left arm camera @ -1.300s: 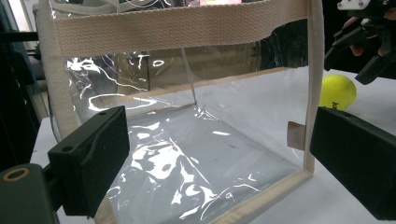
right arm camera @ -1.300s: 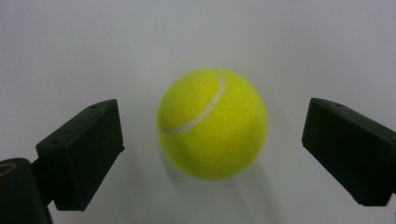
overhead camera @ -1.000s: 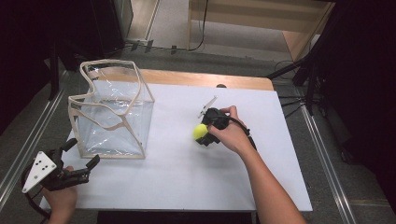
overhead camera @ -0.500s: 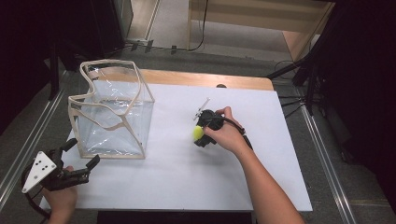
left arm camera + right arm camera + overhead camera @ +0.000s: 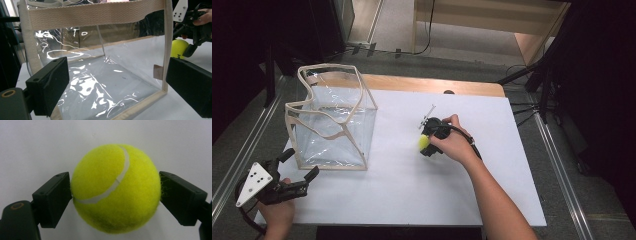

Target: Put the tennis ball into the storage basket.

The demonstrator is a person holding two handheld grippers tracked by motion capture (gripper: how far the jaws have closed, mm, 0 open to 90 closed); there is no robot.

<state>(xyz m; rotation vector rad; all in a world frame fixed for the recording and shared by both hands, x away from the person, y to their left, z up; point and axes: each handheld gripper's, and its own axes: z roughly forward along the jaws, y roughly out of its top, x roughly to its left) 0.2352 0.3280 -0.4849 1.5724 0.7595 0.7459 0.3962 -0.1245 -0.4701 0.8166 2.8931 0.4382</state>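
Now my right gripper [image 5: 115, 192] has just been closing; its jaws pinch the tennis ball [image 5: 116, 187] on the white table [image 5: 492, 165]. My left gripper [image 5: 298, 175] stands spread beside the clear bag [image 5: 332, 125], where I judge the ball goes next.

1 tennis ball [image 5: 116, 187], 1 clear bag [image 5: 332, 125], 2 grippers

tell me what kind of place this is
Probably a lab or recording workspace, not a home: a white-topped table on a metal-railed frame, loose cables on the floor, and dark screens around it.
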